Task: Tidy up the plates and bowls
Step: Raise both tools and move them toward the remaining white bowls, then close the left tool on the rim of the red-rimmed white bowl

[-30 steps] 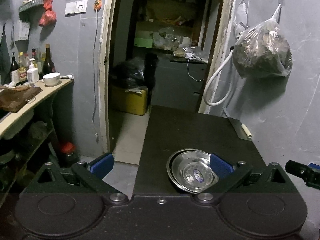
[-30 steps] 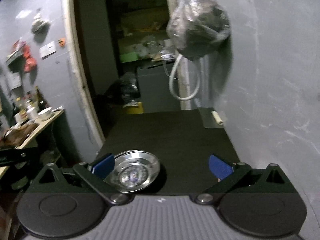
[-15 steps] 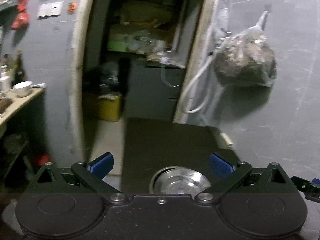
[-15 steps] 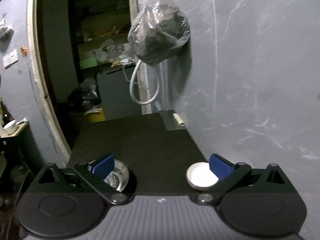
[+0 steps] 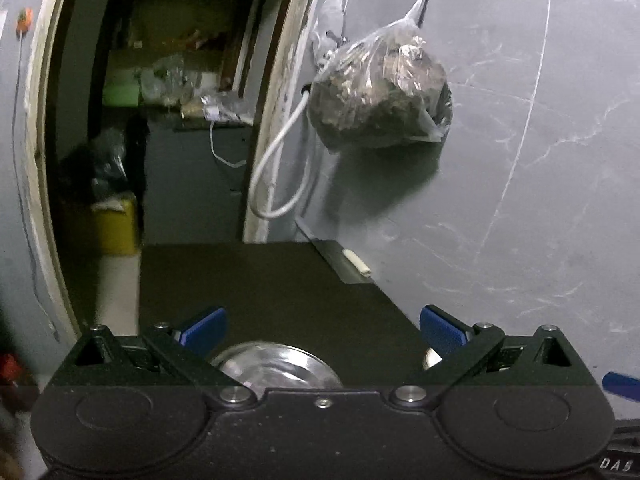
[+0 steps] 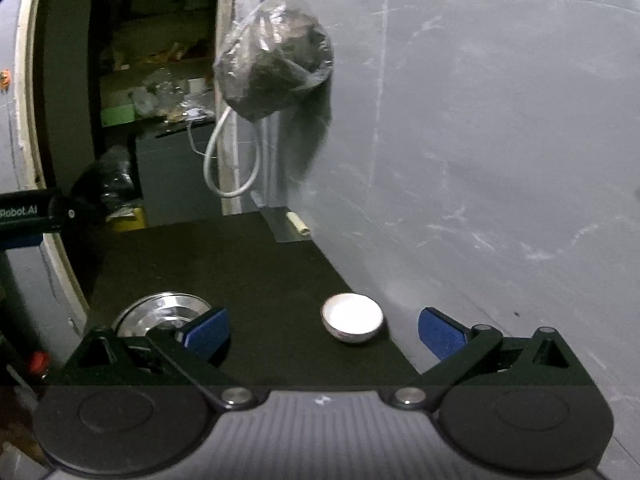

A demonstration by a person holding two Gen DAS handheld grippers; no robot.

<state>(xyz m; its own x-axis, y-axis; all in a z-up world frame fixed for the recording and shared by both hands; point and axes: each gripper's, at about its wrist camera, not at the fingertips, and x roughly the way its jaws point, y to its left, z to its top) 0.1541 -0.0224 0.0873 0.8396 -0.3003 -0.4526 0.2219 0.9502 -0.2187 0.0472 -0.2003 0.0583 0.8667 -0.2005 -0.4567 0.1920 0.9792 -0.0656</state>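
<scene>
A shiny steel plate [image 5: 276, 366] lies on the dark table [image 5: 280, 280], partly hidden under my left gripper's body; in the right wrist view it [image 6: 160, 312] sits at the table's left front. A small white bowl [image 6: 352, 317] stands at the right, near the wall; only a sliver of it [image 5: 432, 358] shows in the left wrist view. My left gripper [image 5: 320, 330] is open and empty above the plate. My right gripper [image 6: 322, 330] is open and empty, with the bowl between its fingers' line and just ahead. The left gripper's body [image 6: 28, 214] shows at the left edge.
A grey wall [image 6: 500, 160] runs along the table's right side. A plastic bag [image 6: 276, 68] and a white hose [image 6: 228, 160] hang on it. A metal piece with a pale handle [image 6: 294, 224] lies at the table's far right corner. An open doorway [image 5: 160, 120] is behind.
Both grippers have swung to the right. The plate has slid left and lower in both views, and the white bowl has come fully into the right wrist view.
</scene>
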